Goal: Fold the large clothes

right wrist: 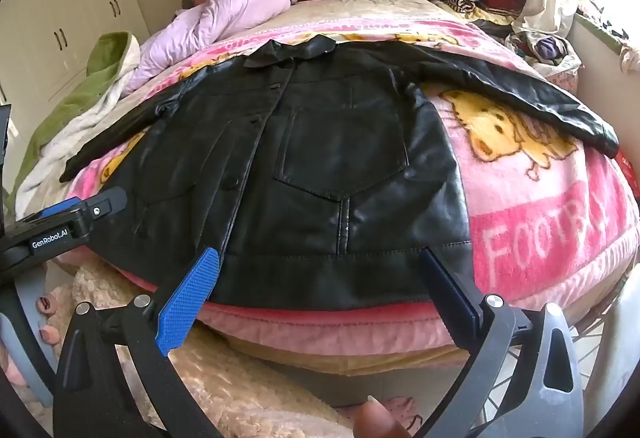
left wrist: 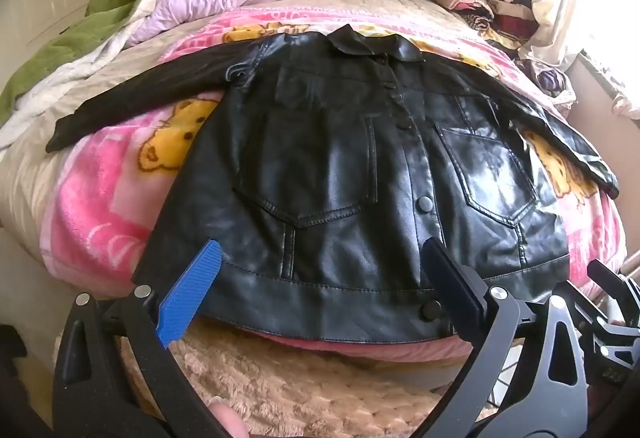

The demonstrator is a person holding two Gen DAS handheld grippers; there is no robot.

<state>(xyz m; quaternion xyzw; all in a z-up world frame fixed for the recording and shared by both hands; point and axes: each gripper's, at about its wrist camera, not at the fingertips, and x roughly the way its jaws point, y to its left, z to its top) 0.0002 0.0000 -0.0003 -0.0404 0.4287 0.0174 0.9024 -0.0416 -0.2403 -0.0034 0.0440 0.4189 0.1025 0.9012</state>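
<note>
Jacket laid flat for folding, both grippers wide open and empty at its hem.

The left sleeve (left wrist: 132, 94) lies stretched out sideways, likely so it can be folded in first. The black jacket (left wrist: 340, 166) lies front-up on the pink blanket (left wrist: 92, 206), hem toward the bed's near edge. The left gripper (left wrist: 320, 278) and right gripper (right wrist: 320, 274) hover just short of the hem, seemingly not touching it, ready to pinch it.

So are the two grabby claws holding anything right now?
Left gripper: open, holding nothing, above the black leather jacket.
Right gripper: open, holding nothing.
</note>
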